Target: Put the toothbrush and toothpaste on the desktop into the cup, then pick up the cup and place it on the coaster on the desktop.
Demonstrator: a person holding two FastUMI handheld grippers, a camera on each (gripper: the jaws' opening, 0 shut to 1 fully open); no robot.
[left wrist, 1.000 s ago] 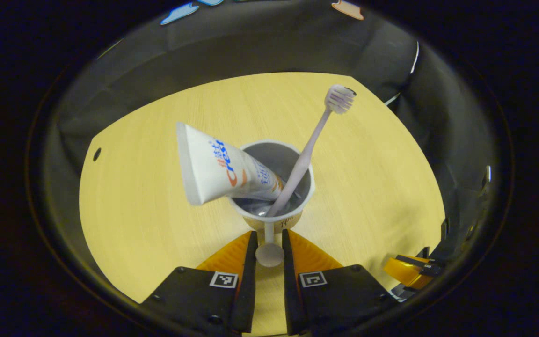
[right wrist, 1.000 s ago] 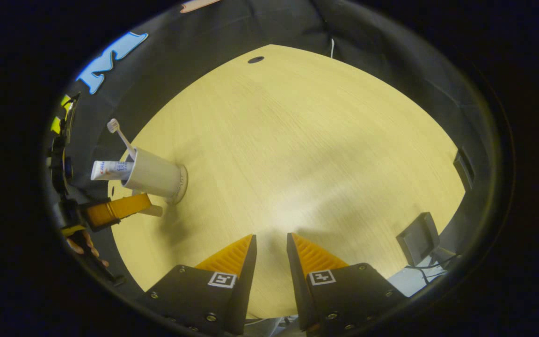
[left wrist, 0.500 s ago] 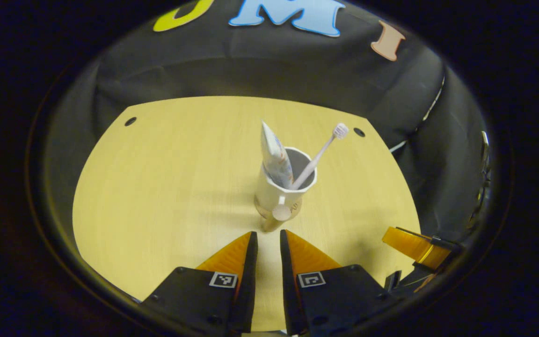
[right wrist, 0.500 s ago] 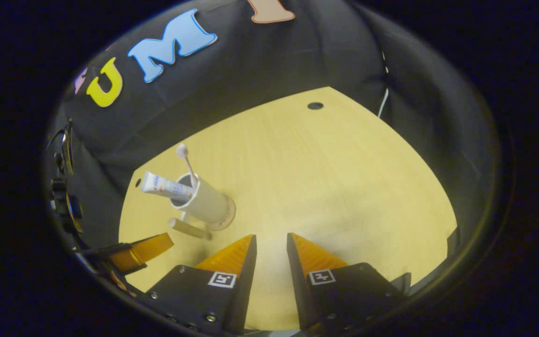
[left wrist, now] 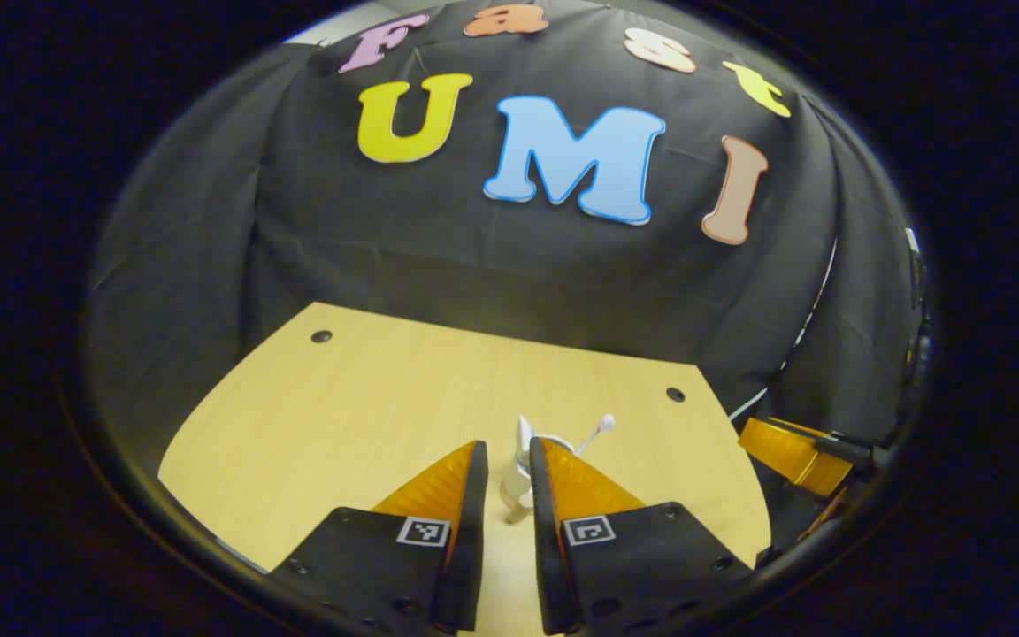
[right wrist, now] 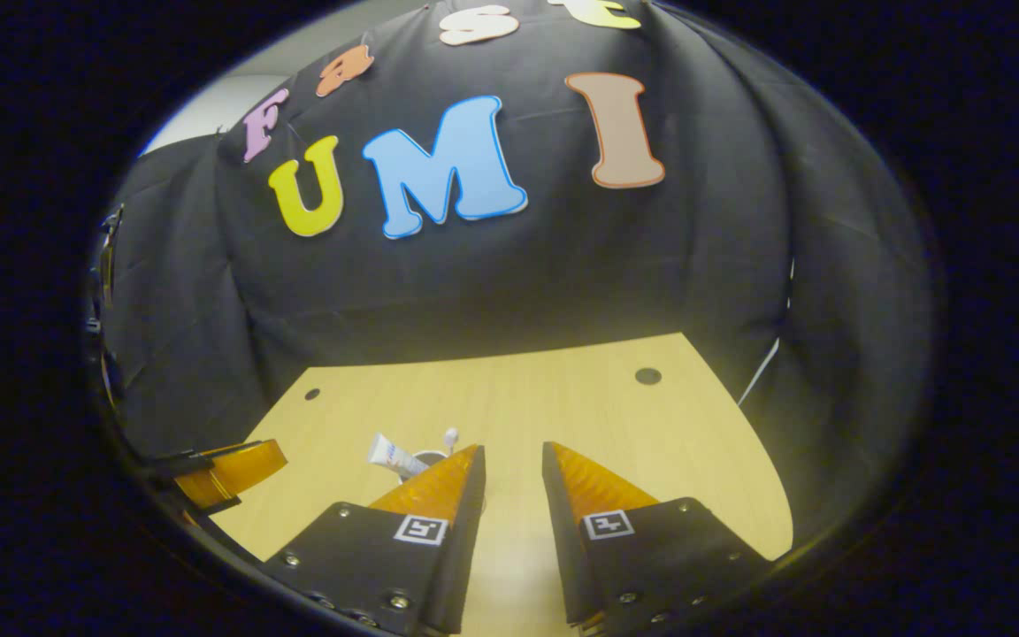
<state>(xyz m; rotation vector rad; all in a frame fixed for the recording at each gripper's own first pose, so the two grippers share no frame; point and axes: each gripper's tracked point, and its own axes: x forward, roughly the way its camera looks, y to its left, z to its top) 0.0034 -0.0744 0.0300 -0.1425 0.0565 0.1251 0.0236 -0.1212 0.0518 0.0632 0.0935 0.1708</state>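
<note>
White cup (left wrist: 517, 478) stands on the pale wooden counter (left wrist: 368, 398) holding white toothpaste tube (right wrist: 393, 455) and toothbrush (left wrist: 593, 431); coaster not discernible; left tool (left wrist: 502, 478) and right tool (right wrist: 511, 482) both slightly parted, empty.

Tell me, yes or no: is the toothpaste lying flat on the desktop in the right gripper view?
No, the toothpaste sticks up out of the cup beside the toothbrush.

White cup (left wrist: 514, 478) upright on table (left wrist: 368, 398), mostly hidden behind tool fingers. Toothpaste tube (right wrist: 393, 455), white with blue and red print, leans out over rim. Toothbrush (left wrist: 596, 427) slants other way, head up. Coaster not discernible.
</note>
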